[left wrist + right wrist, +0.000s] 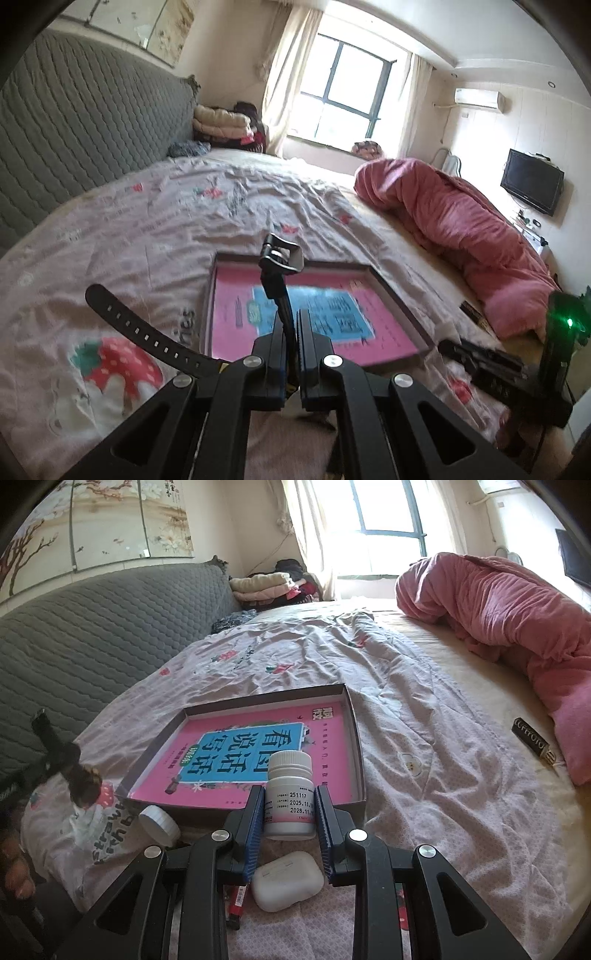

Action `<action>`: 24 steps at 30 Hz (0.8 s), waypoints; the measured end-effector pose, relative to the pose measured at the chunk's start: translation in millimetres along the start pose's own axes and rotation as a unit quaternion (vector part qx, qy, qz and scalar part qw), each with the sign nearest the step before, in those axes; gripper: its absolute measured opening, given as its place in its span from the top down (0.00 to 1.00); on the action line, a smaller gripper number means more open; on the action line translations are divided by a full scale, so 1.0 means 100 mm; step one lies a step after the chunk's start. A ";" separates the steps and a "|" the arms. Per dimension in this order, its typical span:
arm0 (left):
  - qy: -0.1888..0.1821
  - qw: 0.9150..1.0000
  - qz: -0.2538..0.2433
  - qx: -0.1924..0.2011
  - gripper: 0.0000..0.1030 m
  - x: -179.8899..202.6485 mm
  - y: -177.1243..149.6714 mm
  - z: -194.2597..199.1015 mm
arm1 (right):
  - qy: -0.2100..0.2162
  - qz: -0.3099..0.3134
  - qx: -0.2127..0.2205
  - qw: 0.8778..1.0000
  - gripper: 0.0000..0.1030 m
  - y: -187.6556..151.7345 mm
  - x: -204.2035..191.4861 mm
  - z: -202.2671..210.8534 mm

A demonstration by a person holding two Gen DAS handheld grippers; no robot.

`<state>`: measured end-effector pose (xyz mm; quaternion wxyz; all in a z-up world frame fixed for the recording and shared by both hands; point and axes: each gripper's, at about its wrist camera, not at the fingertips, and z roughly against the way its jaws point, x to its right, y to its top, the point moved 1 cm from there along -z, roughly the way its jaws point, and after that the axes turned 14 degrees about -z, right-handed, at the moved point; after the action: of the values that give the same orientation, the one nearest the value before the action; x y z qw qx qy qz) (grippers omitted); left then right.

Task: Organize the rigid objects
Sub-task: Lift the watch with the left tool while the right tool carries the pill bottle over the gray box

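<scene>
Pink-dotted cotton fills the near ground: the bed sheet (424, 775), rumpled and printed with strawberries, carries everything here. Closest in the right wrist view lies a white earbud case (287, 880), with a red pen (236, 904) beside it, partly hidden by the tool. Just above, the right gripper (290, 812) has its fingers (255, 823) pinching a white pill bottle (290, 797) upright by its sides, right at the near edge of a shallow cardboard tray (354, 738) that holds a pink and blue book. A white cap (159, 825) rests on the sheet just left of that tray's near corner.

Over on the other camera, the left gripper (291, 350) has its fingers pressed together on the strap of a black wristwatch (280, 266), one end sticking up over the tray (399, 310), the other strap curling off to the left above the sheet.

Farther out, a black rectangular item (532, 740) lies beside the bunched pink quilt (517, 620). Beyond that come the grey quilted headboard (92, 635), folded bedding in the corner, and a bright curtained window (388, 509).
</scene>
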<state>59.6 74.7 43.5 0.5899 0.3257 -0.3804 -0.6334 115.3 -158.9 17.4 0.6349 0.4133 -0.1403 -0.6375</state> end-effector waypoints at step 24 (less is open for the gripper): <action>0.034 0.999 0.000 -0.029 0.96 0.10 0.12 -0.90 | -0.016 -0.004 0.010 1.000 0.74 0.22 0.13 -0.29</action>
<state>141.9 56.1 9.3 0.6117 0.3296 -0.3415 -0.6329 152.5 -164.0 10.5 0.6259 0.4099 -0.1545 -0.6453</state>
